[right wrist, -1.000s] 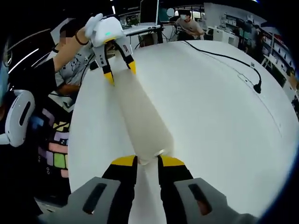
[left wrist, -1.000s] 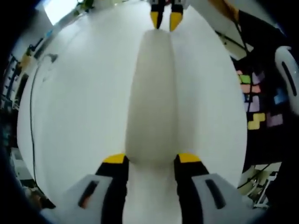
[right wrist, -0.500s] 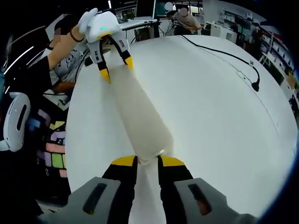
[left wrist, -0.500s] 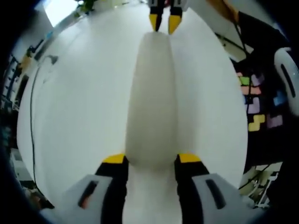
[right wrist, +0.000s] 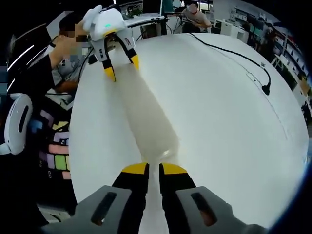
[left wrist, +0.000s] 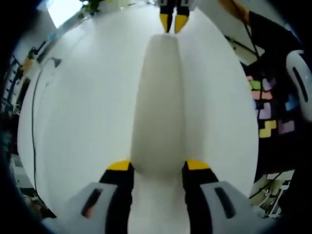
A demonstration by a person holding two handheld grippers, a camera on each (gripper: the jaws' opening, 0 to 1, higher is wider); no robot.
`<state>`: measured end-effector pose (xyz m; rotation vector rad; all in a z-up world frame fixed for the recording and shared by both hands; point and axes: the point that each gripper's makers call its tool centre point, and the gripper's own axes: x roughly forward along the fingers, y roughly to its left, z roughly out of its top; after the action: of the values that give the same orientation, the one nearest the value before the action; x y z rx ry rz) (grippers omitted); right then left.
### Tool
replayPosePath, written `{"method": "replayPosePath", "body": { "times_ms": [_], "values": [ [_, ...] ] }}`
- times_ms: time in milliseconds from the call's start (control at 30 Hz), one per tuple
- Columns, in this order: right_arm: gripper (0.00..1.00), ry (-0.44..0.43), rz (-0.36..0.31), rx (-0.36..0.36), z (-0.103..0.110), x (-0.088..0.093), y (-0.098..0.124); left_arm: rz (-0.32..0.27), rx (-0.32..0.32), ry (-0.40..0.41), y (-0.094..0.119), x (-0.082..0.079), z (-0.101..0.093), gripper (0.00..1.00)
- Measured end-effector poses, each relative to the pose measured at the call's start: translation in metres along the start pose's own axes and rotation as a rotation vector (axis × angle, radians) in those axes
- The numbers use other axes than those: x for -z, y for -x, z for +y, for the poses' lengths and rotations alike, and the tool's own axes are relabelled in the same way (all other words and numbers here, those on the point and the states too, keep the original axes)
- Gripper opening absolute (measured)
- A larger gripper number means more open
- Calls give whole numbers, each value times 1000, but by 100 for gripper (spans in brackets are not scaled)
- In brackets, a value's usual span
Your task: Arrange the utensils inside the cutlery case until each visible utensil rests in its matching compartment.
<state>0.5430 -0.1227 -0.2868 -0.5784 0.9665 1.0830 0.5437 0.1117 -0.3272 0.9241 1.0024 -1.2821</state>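
I can read no text, label, brand or number anywhere in front of me; the long white case [left wrist: 158, 102] I hold carries no print I can make out, and the coloured squares [right wrist: 54, 155] off the table edge are plain patches without any lettering

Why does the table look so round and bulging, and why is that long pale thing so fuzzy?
Fisheye bending curves the white table in both views. In the left gripper view, the pale case is soft, low in contrast and washed out against the table. In the right gripper view, the case has clearer edges.
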Motion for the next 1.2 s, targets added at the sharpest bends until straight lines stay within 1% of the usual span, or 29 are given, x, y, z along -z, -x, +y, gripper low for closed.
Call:
{"method": "replayPosePath", "body": {
  "times_ms": [33, 67, 100, 167, 200, 233, 267, 300, 333, 367, 433, 500, 600, 733, 800, 1000, 1200],
  "values": [
    [8, 26, -27, 37, -7, -8, 4, -1, 1, -1, 0, 0, 0, 42],
    [7, 29, -47, 44, -8, -15, 6, 0, 2, -1, 0, 0, 0, 42],
    [7, 31, -71, 35, -6, -24, 7, 1, 2, -1, 0, 0, -1, 42],
    [7, 60, -143, 20, -4, -48, 5, 5, 0, -1, -1, 0, -1, 42],
    [7, 71, -178, 11, -1, -60, 3, 4, 0, 0, -1, 0, -2, 42],
    [7, 79, -201, 4, 2, -68, 1, 3, -1, 0, -1, -1, -2, 42],
    [7, 94, -244, -14, 7, -84, -2, -2, -1, 2, -1, 0, -2, 42],
    [7, 101, -263, -29, 13, -90, -6, -8, -2, 2, -1, 0, -2, 42],
    [7, 116, -315, -57, 20, -106, -9, -20, -2, 3, -1, 0, -3, 42],
    [7, 116, -352, -70, 24, -117, -12, -28, -1, 4, 0, 1, -3, 42],
    [7, 134, -380, -83, 33, -133, -21, -52, -1, 4, 0, 1, -3, 42],
    [7, 150, -378, -92, 38, -145, -31, -78, 0, 6, -1, 0, -5, 42],
    [7, 185, -358, -118, 52, -159, -50, -105, 1, 10, -1, 0, -4, 42],
    [7, 241, -305, -120, 65, -168, -76, -119, -3, 11, -1, -1, -3, 42],
    [7, 262, -299, -123, 68, -174, -85, -133, -3, 10, -1, -1, -3, 42],
    [5, 256, -294, -160, 73, -185, -100, -203, -4, 17, 0, 0, -2, 41],
    [5, 273, -263, -179, 76, -188, -108, -251, -8, 24, 1, 0, -1, 41]
  ]
}}
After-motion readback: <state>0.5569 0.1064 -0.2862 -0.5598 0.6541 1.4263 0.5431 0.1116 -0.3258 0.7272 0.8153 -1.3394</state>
